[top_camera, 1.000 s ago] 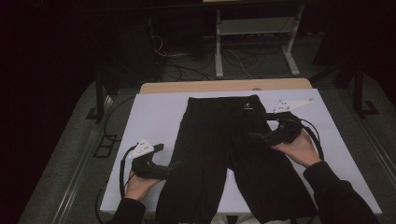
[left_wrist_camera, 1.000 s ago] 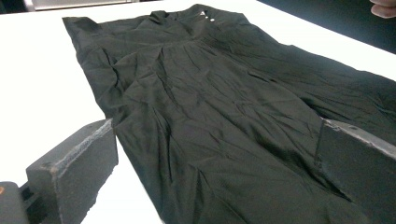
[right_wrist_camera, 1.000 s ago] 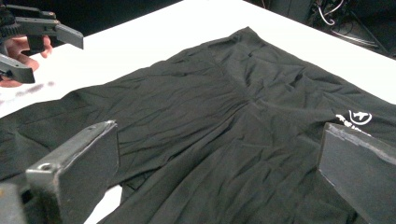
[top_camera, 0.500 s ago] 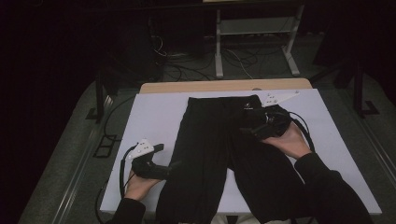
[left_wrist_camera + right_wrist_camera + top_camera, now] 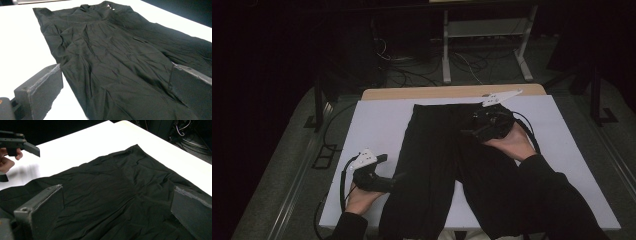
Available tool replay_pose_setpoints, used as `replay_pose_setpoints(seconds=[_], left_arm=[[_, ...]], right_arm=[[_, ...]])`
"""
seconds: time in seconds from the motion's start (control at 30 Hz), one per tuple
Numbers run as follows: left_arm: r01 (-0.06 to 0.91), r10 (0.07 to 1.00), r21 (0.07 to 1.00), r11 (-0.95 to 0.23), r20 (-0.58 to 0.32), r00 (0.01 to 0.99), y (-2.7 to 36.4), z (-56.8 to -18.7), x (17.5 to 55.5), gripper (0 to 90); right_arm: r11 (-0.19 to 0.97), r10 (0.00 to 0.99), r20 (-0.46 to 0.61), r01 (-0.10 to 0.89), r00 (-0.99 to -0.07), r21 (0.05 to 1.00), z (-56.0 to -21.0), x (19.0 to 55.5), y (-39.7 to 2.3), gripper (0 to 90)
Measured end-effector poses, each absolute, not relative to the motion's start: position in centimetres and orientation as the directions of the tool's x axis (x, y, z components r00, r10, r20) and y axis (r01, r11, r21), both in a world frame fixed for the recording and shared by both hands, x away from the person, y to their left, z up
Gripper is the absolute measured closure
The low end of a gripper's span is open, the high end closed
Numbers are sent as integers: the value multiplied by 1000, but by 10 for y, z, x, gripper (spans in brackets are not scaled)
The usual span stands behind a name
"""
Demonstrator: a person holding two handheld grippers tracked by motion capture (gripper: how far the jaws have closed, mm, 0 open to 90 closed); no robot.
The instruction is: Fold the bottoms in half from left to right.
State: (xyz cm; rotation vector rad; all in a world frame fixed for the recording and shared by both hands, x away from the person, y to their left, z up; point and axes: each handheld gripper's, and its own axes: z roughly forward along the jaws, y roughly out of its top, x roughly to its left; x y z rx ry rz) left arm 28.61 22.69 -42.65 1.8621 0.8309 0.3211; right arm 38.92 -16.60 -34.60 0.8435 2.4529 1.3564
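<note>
Clearly the black trousers [image 5: 447, 165] lay flat along the table [image 5: 377, 125], waistband at the far end: light, limp, creasing cloth. I had both the left gripper [image 5: 398, 179] and right gripper [image 5: 467, 131] spread wide, holding nothing; a hem or the waistband looked like the best hold.

1. Black trousers [image 5: 112, 67]: thin woven cloth, matt, finely creased all over.
2. Table top [image 5: 377, 125]: smooth, matt white sheet; a bare wooden edge [image 5: 452, 92] shows at the far side.
3. Left gripper [image 5: 116, 87]: jaw pads of dark matt foam-like stuff, rough and crumbly at the cut edges.
4. Right gripper [image 5: 117, 212]: same dull, rough-edged pads.
5. Floor [image 5: 287, 165]: grey, matt, grainy.
</note>
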Motion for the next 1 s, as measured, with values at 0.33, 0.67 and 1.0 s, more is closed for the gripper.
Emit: replay_pose_setpoints(seconds=[0.33,0.67,1.0], left_arm=[[398,672,887,-236,-147,726,227,-427,286,0],[397,671,887,-234,-148,727,227,-426,286,0],[395,669,889,-233,-148,729,227,-426,286,0]], right_arm=[[422,576,81,381,-813,823,-337,402,-155,0],[447,567,66,374,-821,813,-328,417,-138,0],[468,556,64,375,-829,800,-329,432,-119,0]])
